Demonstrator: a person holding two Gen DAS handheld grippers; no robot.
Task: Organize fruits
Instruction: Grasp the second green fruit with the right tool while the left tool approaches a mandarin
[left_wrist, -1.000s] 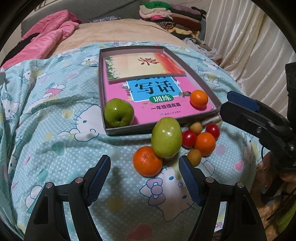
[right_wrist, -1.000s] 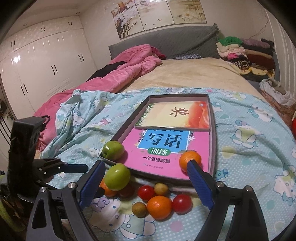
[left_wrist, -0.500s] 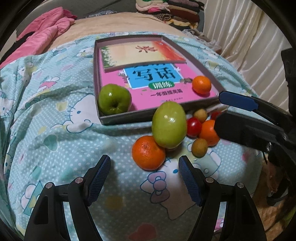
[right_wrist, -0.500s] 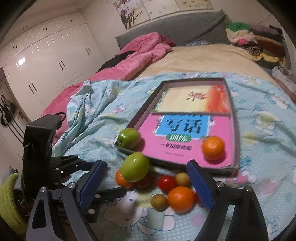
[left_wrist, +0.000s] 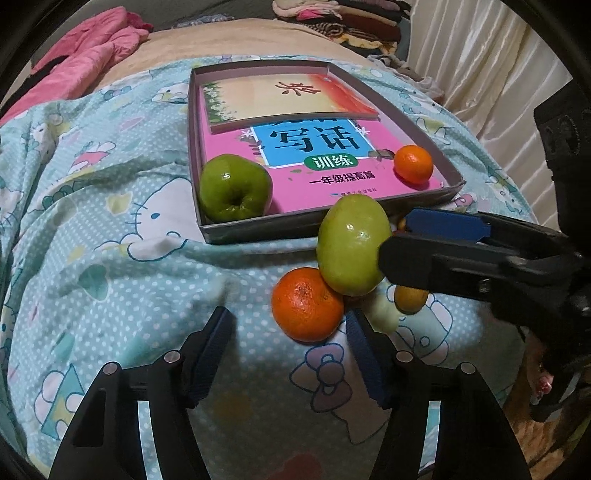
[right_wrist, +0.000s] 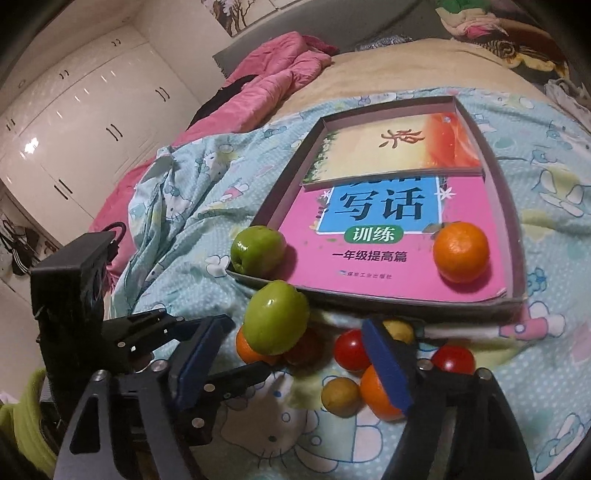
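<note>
We have both tools over the loose heap of fruit lying on the bed's blue cartoon quilt, just outside the near wall of the shallow box. In the left wrist view our left tool sits low in the frame with its jaws apart and just narrowing; nothing is pressed between them, and the near tangerine lies just ahead of the gap, so we judge it the likely pick. Our right tool has likewise been closing, with no fruit gripped; its right pad overlaps a second tangerine and a cherry tomato in the lower middle of its frame. The big green apple rests on top of the heap. One green apple and one tangerine already sit in opposite near corners of the box, on the pink book, which suggests sorting by kind.
</note>
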